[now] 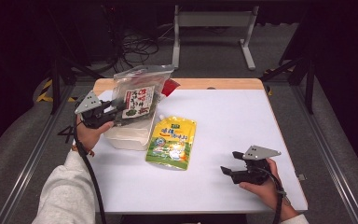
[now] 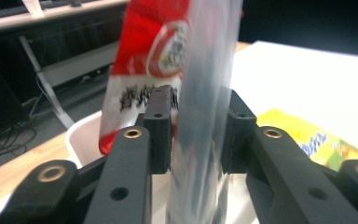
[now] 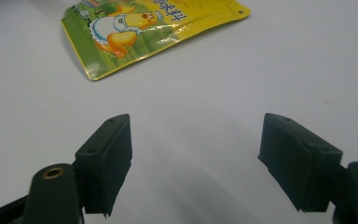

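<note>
Left gripper (image 1: pixel 113 109) clamps the clear snack bag (image 1: pixel 137 95) upright above the white tub (image 1: pixel 129 135), near the table's (image 1: pixel 233 112) far-left corner. Yellow pouch (image 1: pixel 172 142) lies flat just right of the tub. Right gripper (image 1: pixel 229 163), jaws spread and empty, rests on bare table well right of the tub.

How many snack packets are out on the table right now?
3. A clear packet is held upright in the left claw over the white bin, a red packet sits behind it, and a yellow pouch lies flat on the table. The bin may hide more.
</note>
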`<action>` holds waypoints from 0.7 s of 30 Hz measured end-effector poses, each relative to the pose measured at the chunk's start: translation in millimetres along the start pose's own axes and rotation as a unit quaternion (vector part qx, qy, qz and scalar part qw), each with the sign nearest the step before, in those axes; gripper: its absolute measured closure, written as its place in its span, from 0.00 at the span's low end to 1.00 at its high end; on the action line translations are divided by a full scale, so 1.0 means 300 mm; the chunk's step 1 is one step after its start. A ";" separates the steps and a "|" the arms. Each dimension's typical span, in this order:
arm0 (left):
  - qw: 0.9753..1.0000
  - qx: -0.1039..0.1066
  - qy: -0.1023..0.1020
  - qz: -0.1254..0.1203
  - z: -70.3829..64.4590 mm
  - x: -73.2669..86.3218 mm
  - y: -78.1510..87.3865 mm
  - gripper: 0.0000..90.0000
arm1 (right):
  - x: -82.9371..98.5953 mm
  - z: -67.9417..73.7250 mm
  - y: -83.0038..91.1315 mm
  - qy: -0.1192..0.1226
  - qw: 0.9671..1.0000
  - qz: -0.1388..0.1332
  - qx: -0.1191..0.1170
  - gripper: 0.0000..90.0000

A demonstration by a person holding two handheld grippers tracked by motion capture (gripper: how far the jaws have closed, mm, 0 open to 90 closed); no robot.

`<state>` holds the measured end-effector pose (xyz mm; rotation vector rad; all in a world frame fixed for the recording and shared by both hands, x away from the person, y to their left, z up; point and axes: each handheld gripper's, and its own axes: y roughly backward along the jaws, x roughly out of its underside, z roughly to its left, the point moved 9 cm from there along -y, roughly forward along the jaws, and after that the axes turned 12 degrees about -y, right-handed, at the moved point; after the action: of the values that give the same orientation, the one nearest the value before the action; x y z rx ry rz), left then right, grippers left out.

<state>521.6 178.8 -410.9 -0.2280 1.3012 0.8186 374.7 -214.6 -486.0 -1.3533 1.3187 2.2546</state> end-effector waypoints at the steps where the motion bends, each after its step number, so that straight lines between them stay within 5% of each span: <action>1: 1.000 0.000 0.000 0.000 0.000 0.000 0.000 0.77 | 0.000 0.000 0.000 0.000 1.000 0.000 0.000 0.27; 5: 1.000 0.013 0.001 0.018 -0.014 0.035 0.013 0.77 | 0.000 0.005 -0.003 0.002 1.000 0.003 -0.004 0.27; 7: 0.999 0.009 -0.005 0.042 -0.018 0.057 0.016 0.74 | 0.001 0.008 -0.007 0.004 1.000 0.005 -0.006 0.27; 8: 0.997 0.018 -0.019 0.079 -0.030 0.094 0.014 0.72 | 0.002 0.009 -0.008 0.006 1.000 0.007 -0.007 0.27; 11: 0.996 0.023 -0.013 0.081 -0.035 0.108 0.023 0.71 | 0.003 0.008 -0.011 0.006 1.000 0.009 -0.007 0.27; 21: 0.996 0.017 -0.041 0.080 -0.012 0.114 0.007 0.79 | 0.005 0.014 -0.028 0.003 1.000 0.017 -0.017 0.27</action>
<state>518.8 192.0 -442.7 -0.0622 1.2666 0.9310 376.0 -206.7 -491.3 -1.3598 1.3216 2.3060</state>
